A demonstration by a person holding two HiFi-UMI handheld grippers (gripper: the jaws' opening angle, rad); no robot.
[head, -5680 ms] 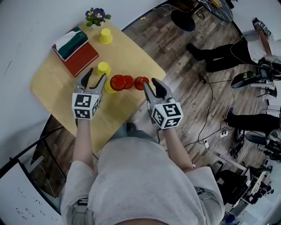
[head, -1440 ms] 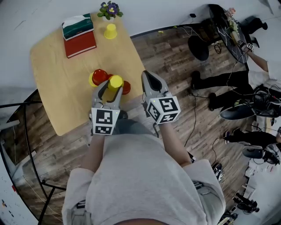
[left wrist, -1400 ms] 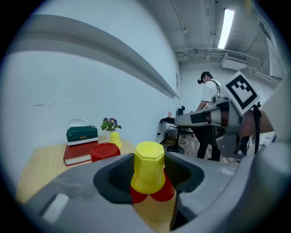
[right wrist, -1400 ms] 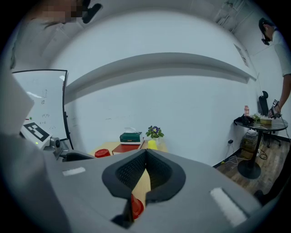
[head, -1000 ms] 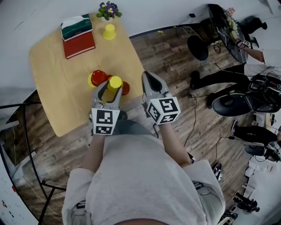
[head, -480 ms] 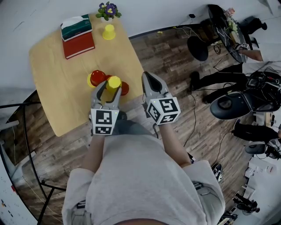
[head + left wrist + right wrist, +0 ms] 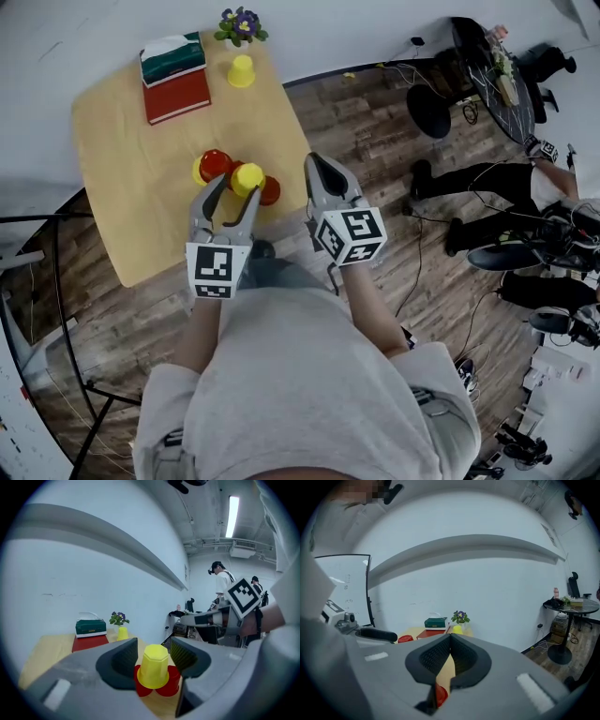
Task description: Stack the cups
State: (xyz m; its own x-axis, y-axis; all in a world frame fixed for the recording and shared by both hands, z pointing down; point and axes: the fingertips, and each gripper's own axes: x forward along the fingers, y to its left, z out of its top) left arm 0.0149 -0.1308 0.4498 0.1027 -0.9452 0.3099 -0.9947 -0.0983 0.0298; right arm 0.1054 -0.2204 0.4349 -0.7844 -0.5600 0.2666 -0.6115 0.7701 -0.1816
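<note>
Legible text, brands, numbers: none. Left marker cube (image 7: 212, 272) and right marker cube (image 7: 350, 236) carry black-and-white square patterns only, no letters. Tissue box (image 7: 172, 58), far left, and whiteboard (image 7: 344, 585) marks: too small to read.

Since the first shot, the loose row of red cups (image 7: 269, 190) has been bunched near the desk (image 7: 122, 187) edge, and a yellow cup (image 7: 247, 177) now sits upside down on top of them. The left tongs (image 7: 236, 190) were clamped round that cup a second ago. Now they've lifted and backed off toward the person, jaws clear of it, cup standing free. The people seated in the background have shifted.
</note>
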